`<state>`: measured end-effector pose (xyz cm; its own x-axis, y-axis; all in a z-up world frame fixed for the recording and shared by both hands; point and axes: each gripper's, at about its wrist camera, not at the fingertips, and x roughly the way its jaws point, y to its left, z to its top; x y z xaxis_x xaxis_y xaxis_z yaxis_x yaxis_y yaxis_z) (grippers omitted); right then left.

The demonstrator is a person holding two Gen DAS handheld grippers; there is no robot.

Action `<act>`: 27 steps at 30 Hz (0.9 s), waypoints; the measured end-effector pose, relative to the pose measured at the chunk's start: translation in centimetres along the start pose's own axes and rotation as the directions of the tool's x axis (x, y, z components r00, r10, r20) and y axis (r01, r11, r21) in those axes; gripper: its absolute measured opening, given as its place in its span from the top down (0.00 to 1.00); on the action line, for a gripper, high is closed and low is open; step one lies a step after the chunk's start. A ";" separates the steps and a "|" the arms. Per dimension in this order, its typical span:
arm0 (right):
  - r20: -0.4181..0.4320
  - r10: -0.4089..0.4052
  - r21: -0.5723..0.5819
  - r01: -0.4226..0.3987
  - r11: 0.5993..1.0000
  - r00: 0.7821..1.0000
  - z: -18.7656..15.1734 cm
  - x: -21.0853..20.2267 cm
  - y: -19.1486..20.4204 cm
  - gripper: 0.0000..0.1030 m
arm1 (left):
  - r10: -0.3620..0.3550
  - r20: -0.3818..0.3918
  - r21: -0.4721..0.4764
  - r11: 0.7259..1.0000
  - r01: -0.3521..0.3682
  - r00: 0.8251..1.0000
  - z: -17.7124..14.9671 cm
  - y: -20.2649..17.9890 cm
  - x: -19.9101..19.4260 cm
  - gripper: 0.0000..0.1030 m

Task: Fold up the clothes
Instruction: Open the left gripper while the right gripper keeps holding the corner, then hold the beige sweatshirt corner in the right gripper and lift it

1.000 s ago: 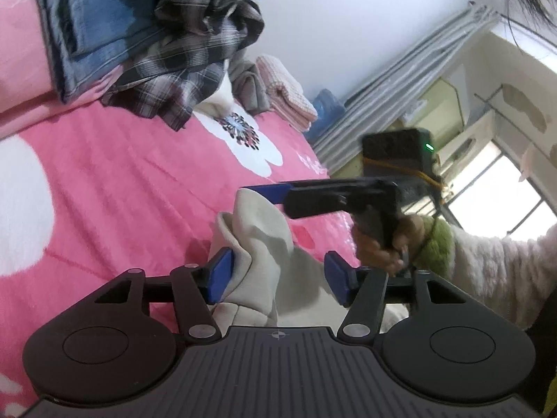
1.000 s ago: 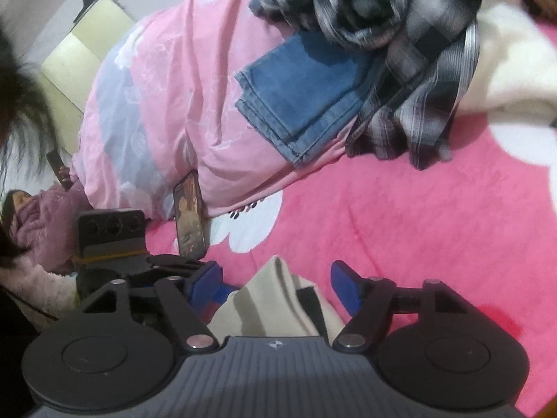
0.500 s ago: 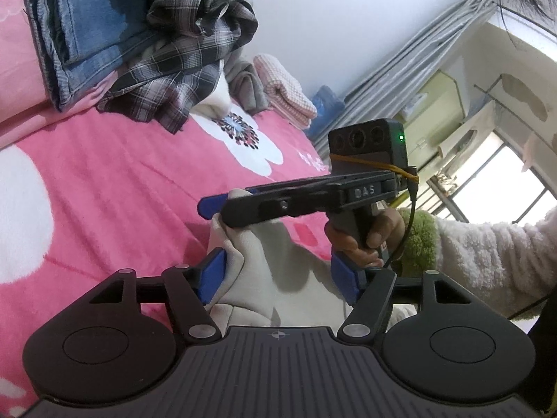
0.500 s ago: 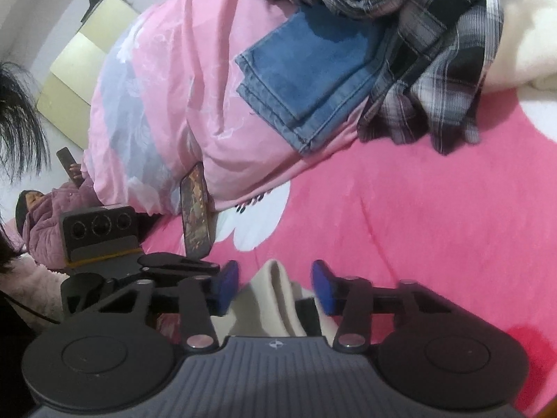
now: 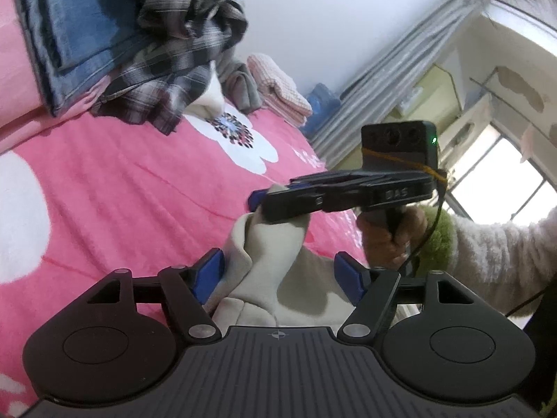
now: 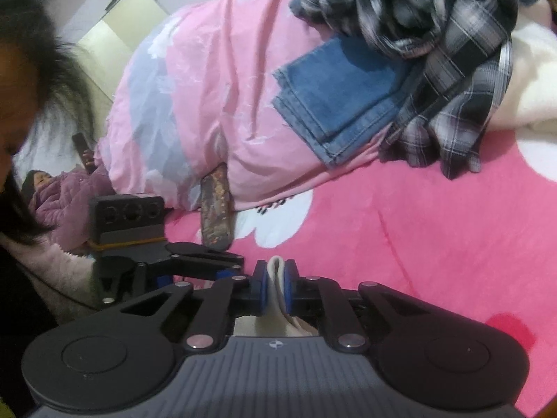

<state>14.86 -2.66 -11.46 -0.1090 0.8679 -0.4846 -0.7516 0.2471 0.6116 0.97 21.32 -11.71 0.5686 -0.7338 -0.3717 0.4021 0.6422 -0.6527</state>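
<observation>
- since a second ago the right gripper [image 6: 275, 287] had gone from wide apart to pinched on a fold of the cream garment [image 6: 276, 278], its jaws closing, the cloth pressed between the blue pads [image 6: 264, 287].
- meanwhile the left gripper [image 5: 278, 277] had spread a little wider; its jaws were opening, the cream garment [image 5: 268, 264] lay between them, brushing the pad at 9 o'clock and clear of the one at 3 o'clock.
- in the left wrist view the right gripper [image 5: 257, 199] came in from 3 o'clock, held by a hand [image 5: 390, 237] in a fuzzy white sleeve [image 5: 497, 247], lifting a peak of the garment.
- in the right wrist view the left gripper [image 6: 216, 271] sat just beside, at 9 o'clock of the pinched fold.
- the garment rested on the pink flowered blanket [image 5: 115, 188] near the bottom edge of both views.
- a phone [image 6: 216, 209] lay farther up, at 11 o'clock.
- folded jeans [image 6: 337, 101] and a plaid shirt [image 6: 449, 80] lay toward 12 and 1 o'clock, touching, on a pale pink quilt [image 6: 216, 87].
- farthest, a folded checked cloth [image 5: 278, 87] sat by the wall.
</observation>
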 end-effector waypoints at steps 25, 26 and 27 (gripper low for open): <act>0.011 0.011 -0.010 -0.010 1.000 1.000 -1.4 -1.8 2.5 0.92 | 0.011 -0.006 0.064 0.998 -0.011 1.000 0.4 -1.8 -0.9 0.25; 0.011 0.009 -0.010 -0.009 1.000 1.000 -1.4 -1.8 2.6 0.92 | 0.013 -0.011 0.068 0.998 -0.012 1.000 0.4 -1.8 -0.7 0.25; 0.012 0.008 -0.010 -0.008 1.000 1.000 -1.4 -1.8 2.6 0.92 | 0.017 -0.009 0.065 0.998 -0.016 1.000 0.4 -1.7 -0.6 0.25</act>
<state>12.22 -4.22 -9.84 -0.1070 0.8749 -0.4723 -0.7570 0.2363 0.6092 0.24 20.81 -10.07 0.5686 -0.7251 -0.3886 0.4384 0.6668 -0.6026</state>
